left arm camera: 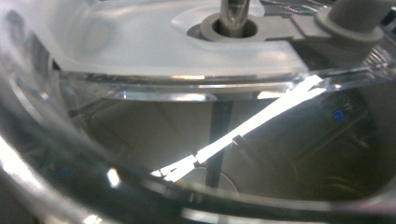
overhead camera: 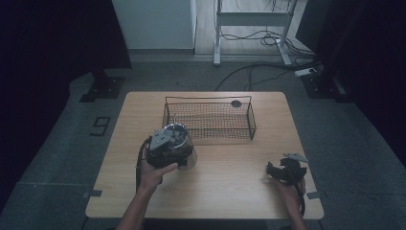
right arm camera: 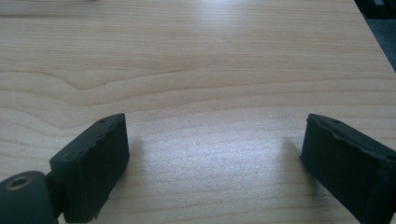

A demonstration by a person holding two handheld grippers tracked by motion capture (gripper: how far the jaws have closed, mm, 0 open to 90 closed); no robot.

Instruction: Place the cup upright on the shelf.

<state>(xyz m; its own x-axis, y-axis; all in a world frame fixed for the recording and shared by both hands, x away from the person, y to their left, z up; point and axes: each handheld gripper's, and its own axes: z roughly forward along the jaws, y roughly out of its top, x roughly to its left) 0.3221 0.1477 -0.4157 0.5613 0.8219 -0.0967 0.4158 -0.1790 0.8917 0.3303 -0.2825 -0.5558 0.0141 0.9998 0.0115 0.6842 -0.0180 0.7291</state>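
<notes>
The clear plastic jar (overhead camera: pixel 182 143) stands upright on the wooden table (overhead camera: pixel 230 177), long axis vertical and mouth upward, just in front of the wire basket (overhead camera: pixel 210 120) near its left end. We see our left gripper (overhead camera: pixel 165 148) pressed against the jar's left side; up close the clear wall (left arm camera: pixel 140 140) hides the jaws, so we cannot tell their spread. Our right gripper (right arm camera: pixel 215 158) rests low over the table's right front, jaws wide apart and empty.
</notes>
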